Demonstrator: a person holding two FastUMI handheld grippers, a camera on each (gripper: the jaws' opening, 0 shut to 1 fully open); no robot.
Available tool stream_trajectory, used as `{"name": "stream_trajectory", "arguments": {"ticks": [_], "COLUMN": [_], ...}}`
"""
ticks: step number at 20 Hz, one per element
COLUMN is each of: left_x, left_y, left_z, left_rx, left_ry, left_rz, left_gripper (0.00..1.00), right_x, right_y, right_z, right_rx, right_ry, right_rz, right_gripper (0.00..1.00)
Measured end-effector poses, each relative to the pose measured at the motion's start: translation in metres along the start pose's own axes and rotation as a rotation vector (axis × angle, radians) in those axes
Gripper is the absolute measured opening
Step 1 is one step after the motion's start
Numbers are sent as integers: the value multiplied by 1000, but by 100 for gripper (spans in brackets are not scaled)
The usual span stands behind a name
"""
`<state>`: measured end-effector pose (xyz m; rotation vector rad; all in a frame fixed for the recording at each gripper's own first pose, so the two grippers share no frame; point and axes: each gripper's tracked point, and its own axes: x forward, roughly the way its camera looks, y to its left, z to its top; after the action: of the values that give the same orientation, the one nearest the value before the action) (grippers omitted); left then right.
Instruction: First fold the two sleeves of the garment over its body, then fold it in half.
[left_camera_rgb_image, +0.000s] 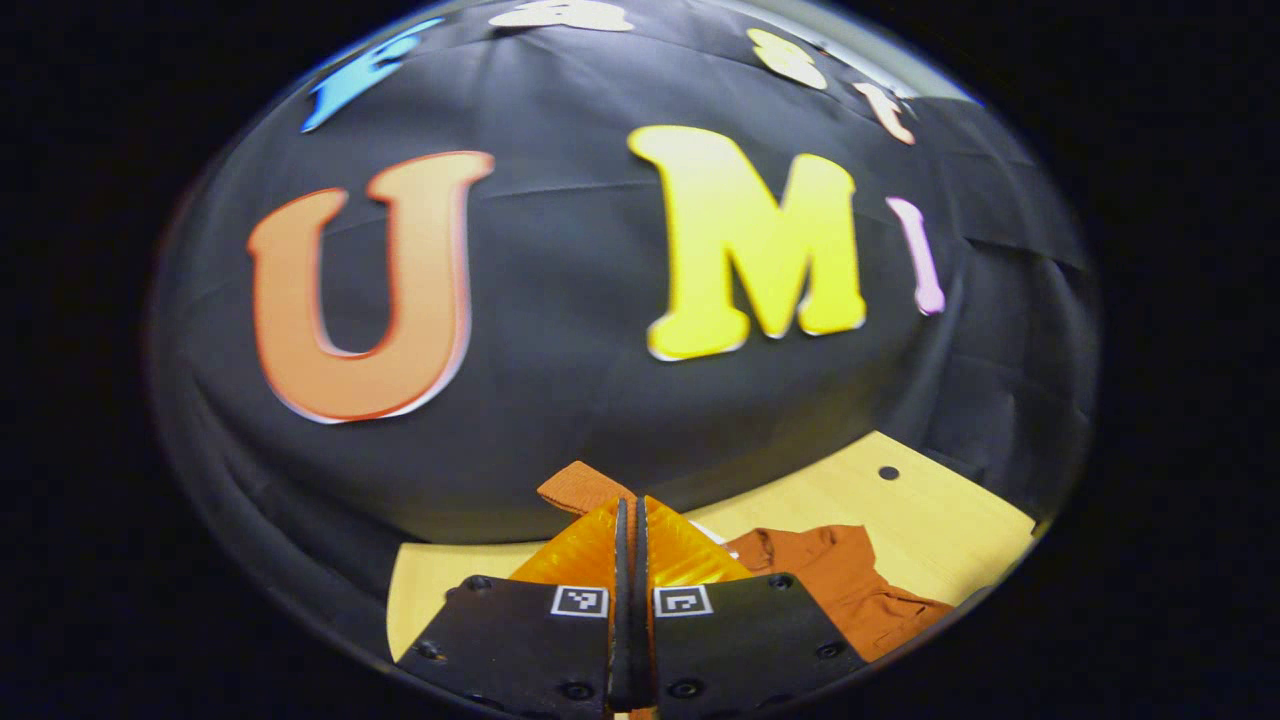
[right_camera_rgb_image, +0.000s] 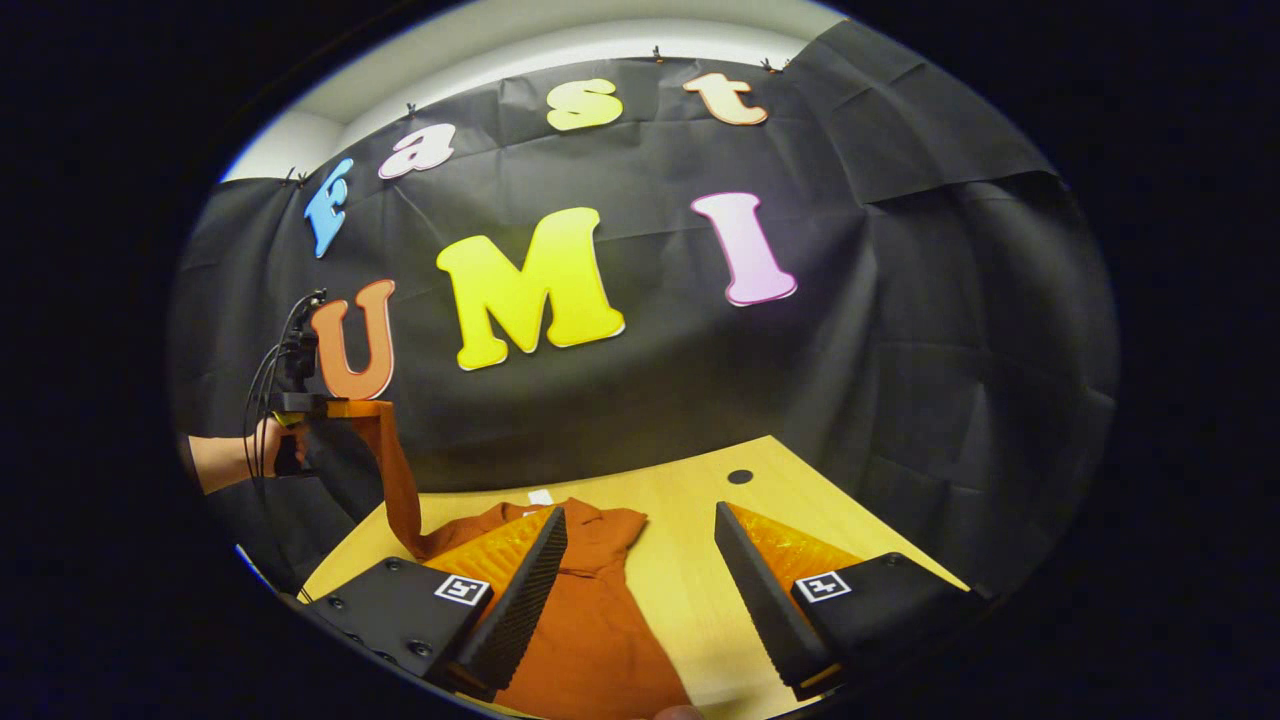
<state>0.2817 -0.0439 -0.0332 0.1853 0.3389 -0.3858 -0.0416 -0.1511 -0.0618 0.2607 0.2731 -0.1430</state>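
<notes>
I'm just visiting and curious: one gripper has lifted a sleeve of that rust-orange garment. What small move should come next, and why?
Probably the left gripper should carry the lifted sleeve across and lay it on the rust-orange garment's body on the pale wooden table. Its fingers are closed on the sleeve's cuff, held high, while the right gripper hovers open above the garment.

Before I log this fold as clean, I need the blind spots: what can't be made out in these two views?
- Left gripper view: where the sleeve cuff is pinched is hidden by the left claw.
- Right gripper view: the garment's lower half is cut off at the bottom edge; a right claw finger covers its near side.
- Right gripper view: the distant left claw holding the raised sleeve is too small to judge its grip.
</notes>
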Motion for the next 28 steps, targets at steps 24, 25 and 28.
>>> {"name": "stream_trajectory", "arguments": {"ticks": [24,25,28], "left_x": [140,134,125], "left_y": [-284,-291,-303], "left_z": [-225,-217,-192], "left_rx": [53,28,5], "left_ry": [403,391,345], "left_rz": [-129,-151,-176], "left_gripper": [11,15,73], "right_x": [-62,-59,-50], "right_y": [-87,-83,-67], "right_z": [-7,-8,-8], "right_rx": [-34,-38,-55], "right_ry": [96,98,102], "right_rz": [-229,-217,-170], "right_gripper": [95,94,95]}}
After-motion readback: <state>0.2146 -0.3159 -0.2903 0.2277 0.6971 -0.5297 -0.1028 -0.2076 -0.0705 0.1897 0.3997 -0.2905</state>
